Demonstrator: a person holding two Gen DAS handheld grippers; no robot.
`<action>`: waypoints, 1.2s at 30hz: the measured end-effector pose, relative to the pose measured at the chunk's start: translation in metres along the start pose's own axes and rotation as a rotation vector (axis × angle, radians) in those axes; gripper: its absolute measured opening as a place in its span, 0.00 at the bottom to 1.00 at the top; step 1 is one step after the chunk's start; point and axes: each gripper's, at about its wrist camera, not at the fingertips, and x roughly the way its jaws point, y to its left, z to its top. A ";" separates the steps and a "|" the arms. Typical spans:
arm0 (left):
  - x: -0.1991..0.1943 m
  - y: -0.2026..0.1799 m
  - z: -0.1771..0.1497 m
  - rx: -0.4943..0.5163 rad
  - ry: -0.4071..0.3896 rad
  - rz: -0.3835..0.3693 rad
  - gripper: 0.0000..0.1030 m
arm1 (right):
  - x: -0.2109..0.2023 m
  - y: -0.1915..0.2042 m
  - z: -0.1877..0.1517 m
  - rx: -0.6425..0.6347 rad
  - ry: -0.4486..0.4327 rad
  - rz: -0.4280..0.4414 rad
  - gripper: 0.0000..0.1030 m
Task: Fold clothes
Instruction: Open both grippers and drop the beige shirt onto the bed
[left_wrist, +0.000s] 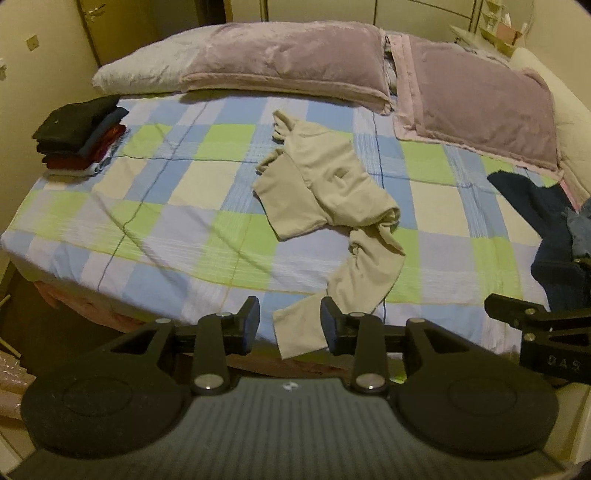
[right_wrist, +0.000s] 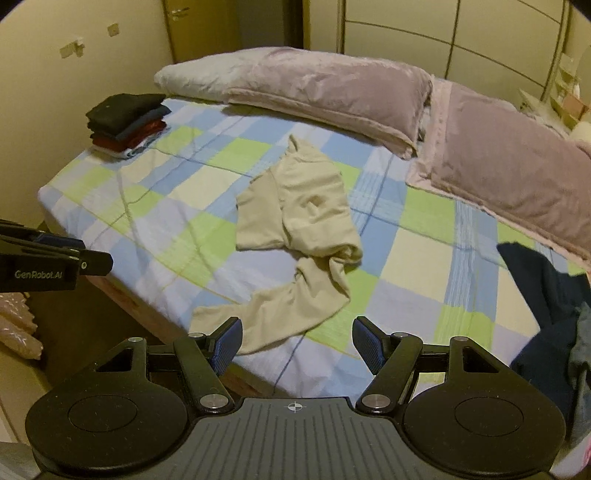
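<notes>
A beige long-sleeved garment (left_wrist: 325, 184) lies crumpled in the middle of the bed, also seen in the right wrist view (right_wrist: 306, 210). One long end (left_wrist: 299, 328) trails to the bed's near edge. My left gripper (left_wrist: 291, 325) is open at that edge. The trailing end shows between its fingers, and a gap is left beside the left pad. My right gripper (right_wrist: 298, 345) stands wide open over the near edge, just right of the same trailing end (right_wrist: 258, 321), with nothing between its pads. Both grippers sit side by side.
The bed has a blue, green and white checked sheet (left_wrist: 147, 206). A stack of folded dark and red clothes (left_wrist: 81, 133) sits at the far left corner. Mauve pillows (left_wrist: 288, 62) line the head. A heap of dark blue clothes (right_wrist: 546, 295) lies at the right.
</notes>
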 end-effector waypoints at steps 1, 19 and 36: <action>-0.002 0.003 0.001 -0.008 -0.006 0.005 0.34 | 0.000 0.002 0.002 -0.011 -0.006 0.004 0.67; 0.044 0.081 0.064 -0.041 -0.058 -0.036 0.34 | 0.053 0.000 0.064 0.020 -0.047 -0.040 0.67; 0.176 0.230 0.183 0.151 0.037 -0.178 0.34 | 0.155 0.028 0.118 0.351 0.069 -0.259 0.67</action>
